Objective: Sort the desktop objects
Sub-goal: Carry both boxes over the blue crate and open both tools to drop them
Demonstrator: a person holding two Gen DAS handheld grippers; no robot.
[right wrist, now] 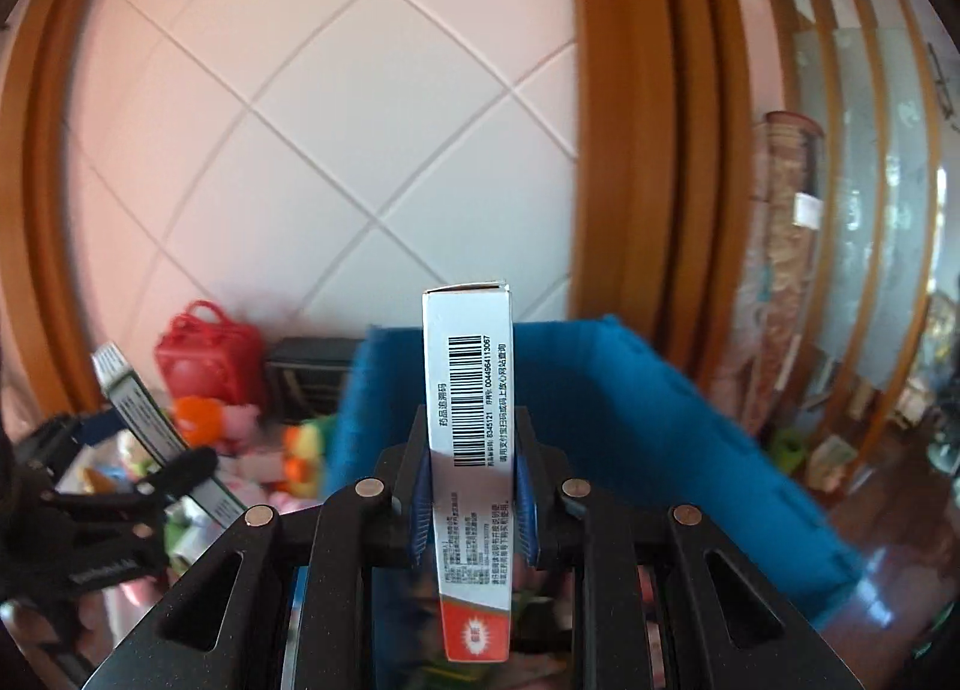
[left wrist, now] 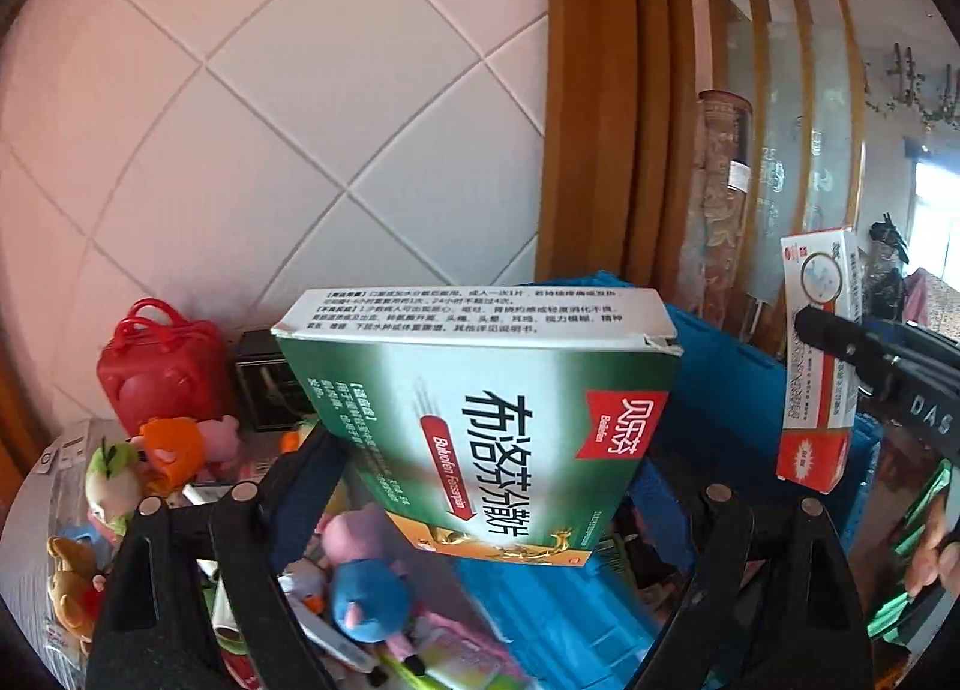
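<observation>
- Our left gripper point(left wrist: 480, 450) is clamped on a green-and-white medicine box point(left wrist: 480, 420), its fingers pressing the box's two sides; the box is lifted off the desk and tilted, its white text panel facing up and away.
- Our right gripper point(right wrist: 471, 492) is clamped on a slim white-and-orange medicine box point(right wrist: 471, 426), the blue-ribbed finger pads point(right wrist: 420, 504) squeezing its wide faces; it stands upright, barcode edge towards the camera.
- In the left wrist view we see that same slim box point(left wrist: 819, 354) held up at the right, with the black right gripper point(left wrist: 840, 348) across it.
- In the right wrist view the green box point(right wrist: 150, 426) shows low at the left, in the left gripper point(right wrist: 174, 471).
- Beyond both boxes stands a blue storage bin point(right wrist: 630, 420), its opening below the slim box.
- Left of the bin lies a heap of small toys: a red bag-shaped case point(left wrist: 159, 366), an orange plush point(left wrist: 171, 453) and a pink pig figure in blue point(left wrist: 366, 576).
- Behind everything rises a tiled wall point(left wrist: 270, 120) beside a wooden door frame point(left wrist: 606, 90).
</observation>
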